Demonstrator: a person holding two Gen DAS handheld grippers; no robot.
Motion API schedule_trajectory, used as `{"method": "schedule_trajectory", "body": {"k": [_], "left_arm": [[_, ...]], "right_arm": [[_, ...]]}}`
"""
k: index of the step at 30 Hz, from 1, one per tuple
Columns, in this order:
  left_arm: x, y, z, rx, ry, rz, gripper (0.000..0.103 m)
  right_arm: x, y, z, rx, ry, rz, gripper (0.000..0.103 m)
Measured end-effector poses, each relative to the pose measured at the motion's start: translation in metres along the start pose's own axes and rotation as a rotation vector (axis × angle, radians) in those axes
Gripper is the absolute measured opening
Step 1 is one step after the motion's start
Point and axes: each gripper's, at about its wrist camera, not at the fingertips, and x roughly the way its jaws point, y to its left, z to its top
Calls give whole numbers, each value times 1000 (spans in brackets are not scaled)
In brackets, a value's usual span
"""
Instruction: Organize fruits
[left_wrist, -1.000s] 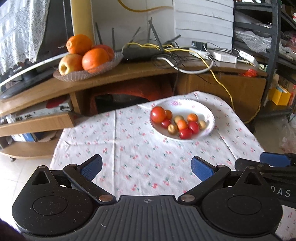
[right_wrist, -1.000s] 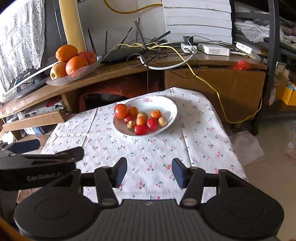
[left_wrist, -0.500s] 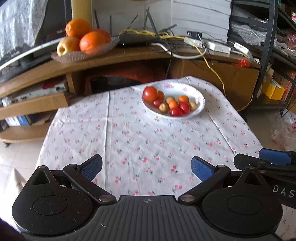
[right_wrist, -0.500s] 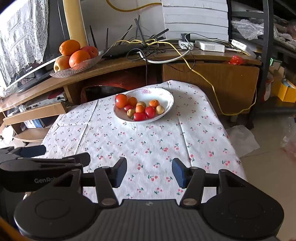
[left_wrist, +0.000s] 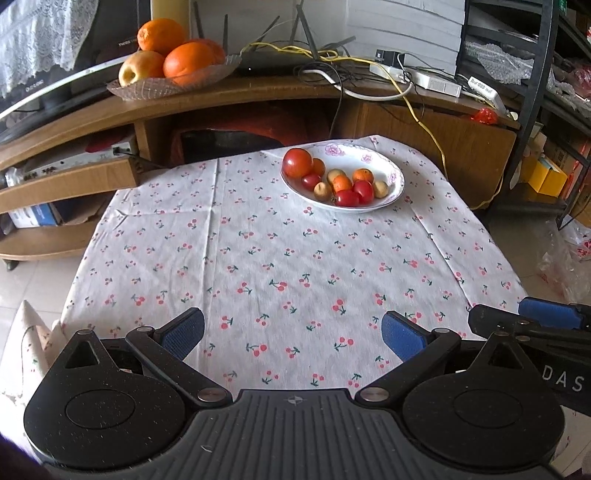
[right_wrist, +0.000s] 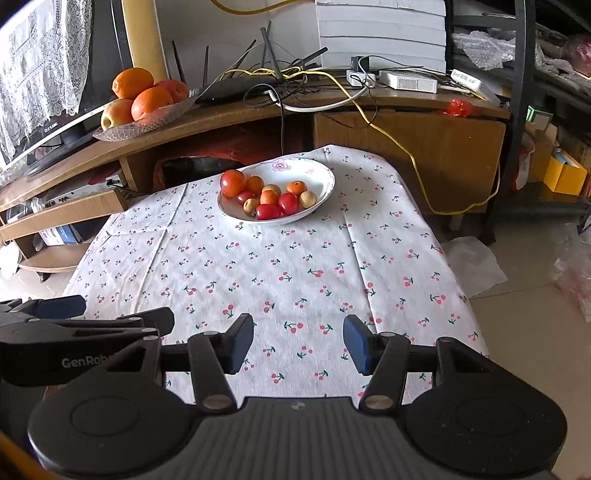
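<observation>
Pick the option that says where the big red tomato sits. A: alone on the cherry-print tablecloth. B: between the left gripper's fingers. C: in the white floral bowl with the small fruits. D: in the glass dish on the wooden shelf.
C: the big red tomato lies at the left edge of the white floral bowl, touching the small fruits.

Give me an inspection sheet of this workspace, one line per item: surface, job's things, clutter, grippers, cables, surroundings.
Surface: table under a cherry-print cloth, creased, bare apart from one dish.
Job's things: white bowl at the far side holds a large tomato and small red, orange and tan fruits. Glass dish on the wooden shelf holds oranges and an apple.
Clutter: nothing seen on the cloth.
Grippers: left gripper and right gripper both open, empty, at the near edge.
Cables: yellow cable and others tangle near the router.
Surroundings: metal rack, tiled floor.
</observation>
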Motion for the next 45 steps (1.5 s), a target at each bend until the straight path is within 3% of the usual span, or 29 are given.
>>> {"method": "schedule_trajectory", "body": {"k": [45], "left_arm": [[-11, -4, -24, 31, 30, 50, 103]], "right_arm": [[-9, 9, -25, -45, 45, -28, 54]]}}
